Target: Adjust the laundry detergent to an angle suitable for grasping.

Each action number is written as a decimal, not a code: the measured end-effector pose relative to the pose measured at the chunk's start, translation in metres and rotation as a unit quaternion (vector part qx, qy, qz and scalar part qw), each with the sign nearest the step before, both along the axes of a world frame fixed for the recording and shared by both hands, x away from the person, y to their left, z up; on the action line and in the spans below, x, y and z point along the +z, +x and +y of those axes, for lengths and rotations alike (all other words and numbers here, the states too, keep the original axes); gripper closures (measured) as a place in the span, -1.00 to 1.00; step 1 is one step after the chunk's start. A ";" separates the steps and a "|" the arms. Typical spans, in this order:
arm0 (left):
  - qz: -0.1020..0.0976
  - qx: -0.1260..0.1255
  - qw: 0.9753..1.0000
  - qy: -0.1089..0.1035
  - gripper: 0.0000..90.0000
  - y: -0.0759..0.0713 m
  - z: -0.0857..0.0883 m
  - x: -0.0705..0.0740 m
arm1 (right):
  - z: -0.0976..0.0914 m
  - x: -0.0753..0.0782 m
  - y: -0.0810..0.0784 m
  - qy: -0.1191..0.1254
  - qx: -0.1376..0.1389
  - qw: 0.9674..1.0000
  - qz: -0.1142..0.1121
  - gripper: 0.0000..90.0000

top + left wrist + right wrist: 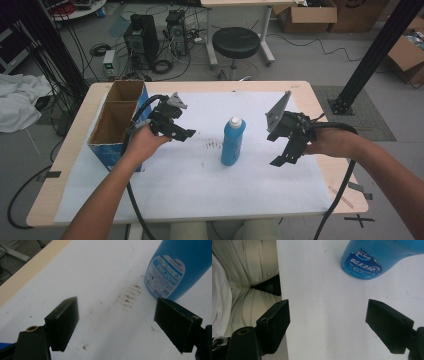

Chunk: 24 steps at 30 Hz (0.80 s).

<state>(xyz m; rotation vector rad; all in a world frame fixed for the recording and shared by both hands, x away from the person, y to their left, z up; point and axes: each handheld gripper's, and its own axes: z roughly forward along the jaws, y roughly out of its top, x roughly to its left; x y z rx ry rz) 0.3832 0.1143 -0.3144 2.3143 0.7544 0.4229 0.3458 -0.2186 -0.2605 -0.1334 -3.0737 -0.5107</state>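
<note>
Bottle [233, 141] stands upright mid-table, so we flank it: left gripper [176, 131] at nine o'clock, right gripper [286, 152] at three, both spread wide, empty, ready to grasp.

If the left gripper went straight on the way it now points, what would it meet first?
Probably the white paper sheet with its brown smudges, since the open left gripper points down at it. The blue plastic bottle stands right of that line and might only be grazed; depth is unclear.
</note>
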 end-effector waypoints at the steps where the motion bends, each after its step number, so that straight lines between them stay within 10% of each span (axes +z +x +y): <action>1: -0.001 0.001 1.000 -0.004 -0.54 -0.001 -0.001 -0.001 | 0.000 0.000 0.000 0.000 0.000 1.000 0.001 -0.57; 24: -0.059 0.048 0.994 -0.081 -0.61 -0.040 -0.009 -0.033 | -0.009 -0.006 0.005 -0.007 -0.009 1.000 0.004 -0.57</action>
